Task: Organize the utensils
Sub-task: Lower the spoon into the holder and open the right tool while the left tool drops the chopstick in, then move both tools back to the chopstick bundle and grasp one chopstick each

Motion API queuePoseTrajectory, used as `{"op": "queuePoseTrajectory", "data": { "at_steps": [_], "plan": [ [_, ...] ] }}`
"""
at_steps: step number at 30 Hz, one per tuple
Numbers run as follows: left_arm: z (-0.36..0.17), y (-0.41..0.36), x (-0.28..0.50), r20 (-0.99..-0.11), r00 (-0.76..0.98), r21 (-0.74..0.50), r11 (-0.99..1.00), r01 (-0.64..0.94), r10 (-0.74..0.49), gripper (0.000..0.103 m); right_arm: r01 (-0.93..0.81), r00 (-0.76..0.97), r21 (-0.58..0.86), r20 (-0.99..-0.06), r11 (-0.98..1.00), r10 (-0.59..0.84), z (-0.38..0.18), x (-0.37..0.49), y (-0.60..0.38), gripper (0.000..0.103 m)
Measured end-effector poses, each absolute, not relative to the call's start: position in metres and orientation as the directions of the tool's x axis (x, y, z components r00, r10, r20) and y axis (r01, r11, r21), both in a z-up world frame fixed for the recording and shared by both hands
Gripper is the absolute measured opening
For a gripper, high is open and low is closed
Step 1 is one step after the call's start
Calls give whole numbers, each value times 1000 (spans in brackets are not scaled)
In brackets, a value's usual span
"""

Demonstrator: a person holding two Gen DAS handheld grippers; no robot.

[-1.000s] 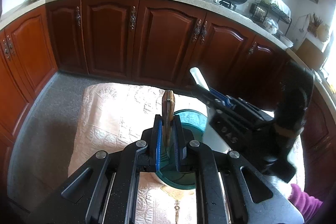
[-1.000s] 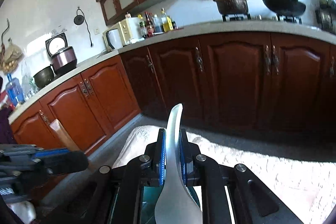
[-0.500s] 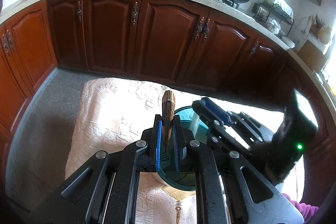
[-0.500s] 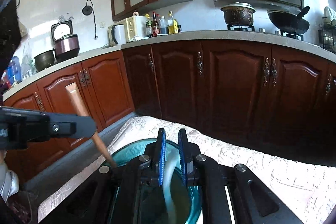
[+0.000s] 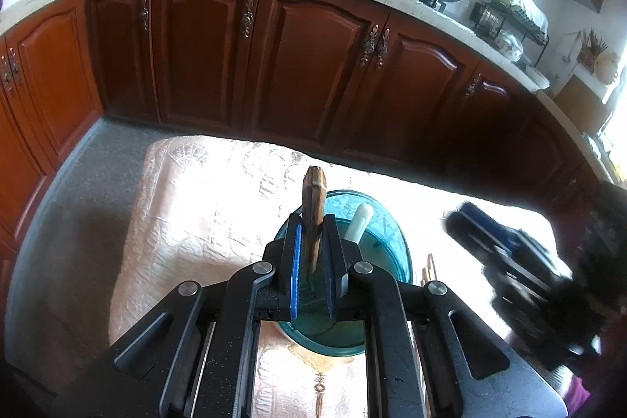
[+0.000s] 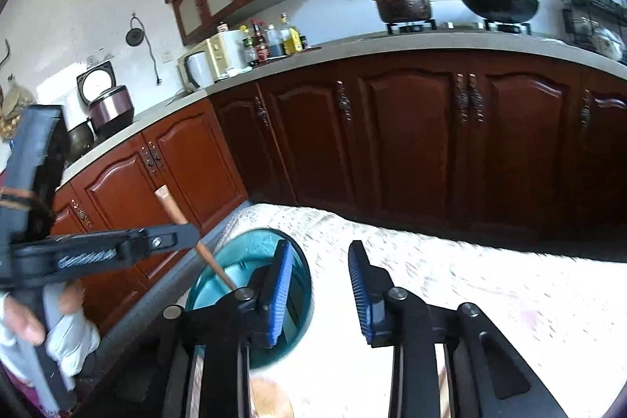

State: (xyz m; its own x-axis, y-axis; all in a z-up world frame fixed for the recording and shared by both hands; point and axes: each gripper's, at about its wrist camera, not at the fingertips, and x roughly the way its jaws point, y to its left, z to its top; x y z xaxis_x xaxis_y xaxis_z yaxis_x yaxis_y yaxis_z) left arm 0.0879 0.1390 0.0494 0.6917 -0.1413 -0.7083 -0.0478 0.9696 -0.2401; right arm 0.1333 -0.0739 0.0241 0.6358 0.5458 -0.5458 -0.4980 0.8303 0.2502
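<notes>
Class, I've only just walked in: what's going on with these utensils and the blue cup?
A person is sorting utensils into a teal cup on a cloth-covered table, using two handheld grippers. The left gripper has its jaws shut on a wooden-handled utensil whose lower end reaches into the cup. A white utensil stands in the cup. The right gripper is beside the cup, jaws opening with nothing between them.
</notes>
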Motion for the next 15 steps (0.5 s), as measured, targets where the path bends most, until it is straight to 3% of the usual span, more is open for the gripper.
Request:
{"op": "queuePoseTrajectory", "data": {
  "at_steps": [4, 6, 8, 15],
  "plan": [
    [48, 140, 90, -717, 684, -255, 964, -75, -137, 12, -462, 644, 255, -561, 849, 519, 27, 116, -102, 31],
    [49, 142, 88, -715, 687, -257, 962, -89, -128, 27, -445, 647, 245, -576, 861, 499, 27, 107, -114, 31],
    [49, 145, 85, -718, 684, -263, 960, -95, -129, 36, -420, 651, 249, -588, 873, 481, 26, 101, -128, 32],
    [59, 150, 64, -715, 690, -268, 956, -116, -116, 39, -340, 650, 277, -622, 899, 437, 24, 84, -175, 41]
  ]
}}
